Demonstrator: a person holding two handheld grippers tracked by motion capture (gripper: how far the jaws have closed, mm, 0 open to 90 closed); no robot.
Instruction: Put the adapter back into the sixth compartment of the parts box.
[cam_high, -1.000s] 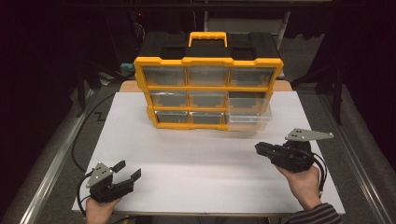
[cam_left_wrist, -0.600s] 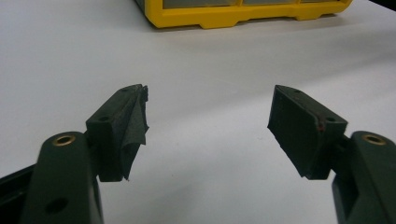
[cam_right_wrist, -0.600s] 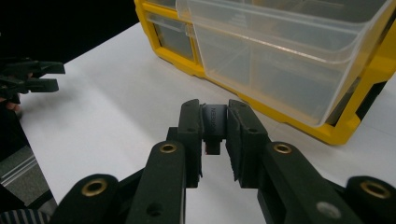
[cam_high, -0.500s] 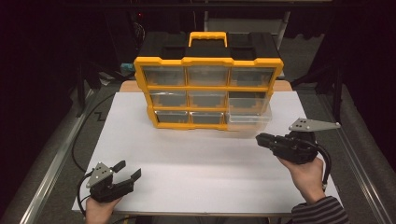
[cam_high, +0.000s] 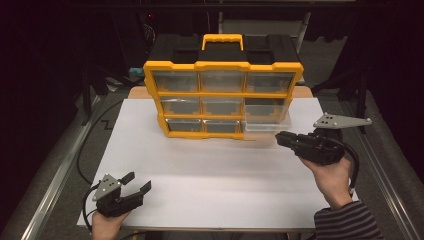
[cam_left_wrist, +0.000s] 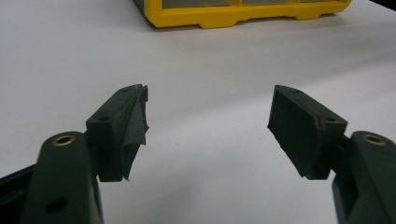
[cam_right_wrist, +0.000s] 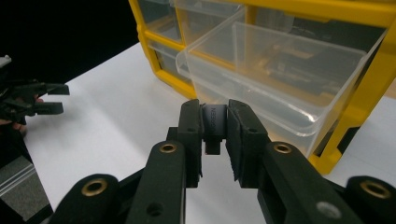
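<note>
The right gripper (cam_right_wrist: 215, 140) pinches a small dark part (cam_right_wrist: 213, 122); the pulled-out drawer (cam_right_wrist: 275, 77) lies just ahead of its fingers; the left gripper (cam_left_wrist: 210, 126) gapes, well apart.

The yellow and black plastic drawer cabinet (cam_high: 222, 92) stands on the white desk (cam_high: 210, 170), toward its far edge, well ahead of both pairs of jaws. Its clear plastic drawer (cam_right_wrist: 275, 70) at the lower right juts out of the cabinet front, just ahead of the right gripper (cam_high: 281, 139) and near its jaws, which clamp a small dark grey block (cam_right_wrist: 214, 127) between them. The left gripper (cam_high: 137, 182) sits at the near left corner of the desk, well apart from the cabinet, bare desk between its spread jaws.
</note>
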